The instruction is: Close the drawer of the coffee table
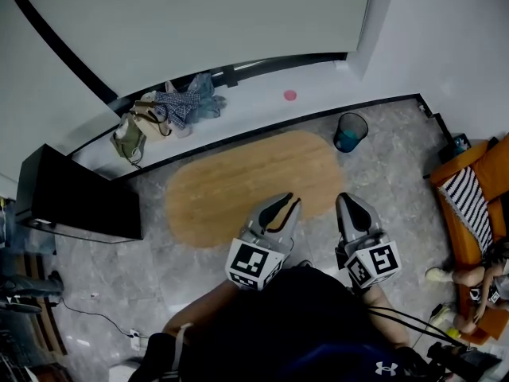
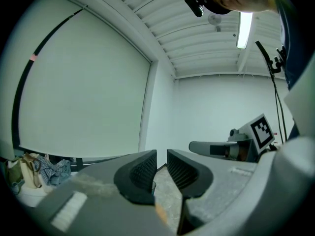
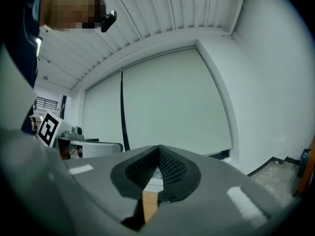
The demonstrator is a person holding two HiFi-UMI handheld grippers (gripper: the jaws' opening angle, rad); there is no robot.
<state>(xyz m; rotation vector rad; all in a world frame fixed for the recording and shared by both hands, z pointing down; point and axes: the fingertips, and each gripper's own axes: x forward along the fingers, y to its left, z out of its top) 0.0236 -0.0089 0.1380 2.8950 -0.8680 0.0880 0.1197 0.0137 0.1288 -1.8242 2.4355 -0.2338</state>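
The oval wooden coffee table (image 1: 238,185) lies on the grey floor below me; seen from above, no drawer of it shows. My left gripper (image 1: 285,203) hangs over the table's near edge, pointing level, its jaws a small gap apart with nothing between them. In the left gripper view the left gripper (image 2: 161,168) shows floor through that gap. My right gripper (image 1: 347,200) hovers beside the table's near right end, shut and empty. The right gripper view shows the right gripper (image 3: 158,152) with its pads meeting and a sliver of table wood (image 3: 149,205) beneath.
A blue waste bin (image 1: 350,131) stands off the table's far right end. A black cabinet (image 1: 75,197) is at the left. Bags and clothes (image 1: 163,111) lie on the white ledge along the wall. An orange sofa (image 1: 477,189) and a seated person (image 1: 475,281) are at the right.
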